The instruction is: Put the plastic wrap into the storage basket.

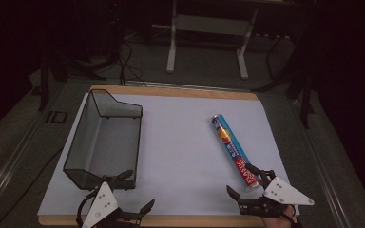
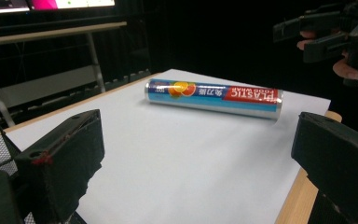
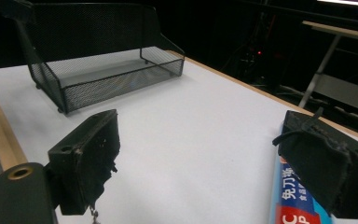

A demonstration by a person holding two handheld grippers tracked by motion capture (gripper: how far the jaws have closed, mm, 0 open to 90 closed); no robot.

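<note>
High view, left to right. The left gripper (image 1: 135, 192) sat at the near edge of the worktop (image 1: 180, 142), its jaws apart with nothing between them, just in front of the near end of the black mesh basket (image 1: 105, 137). The basket stood upright on the left half of the white sheet, its taller back wall at the far end. The plastic wrap roll (image 1: 233, 153) lay on its side on the right half of the sheet, well apart from the basket, running from a blue far end to a red near end. The right gripper (image 1: 249, 183) was at the near right corner, jaws apart; the roll's near end lay just beside its right-hand jaw, at or under the jaw tip, and whether the two touched could not be told.

Left gripper view. The roll (image 2: 213, 98) lay across the sheet well beyond the open jaws, with the right gripper (image 2: 307, 37) above its red end.

Right gripper view. The basket (image 3: 107, 65) stood far off to the left; the roll (image 3: 291, 200) lay beside and beneath the right-hand jaw, not between the two.
</note>
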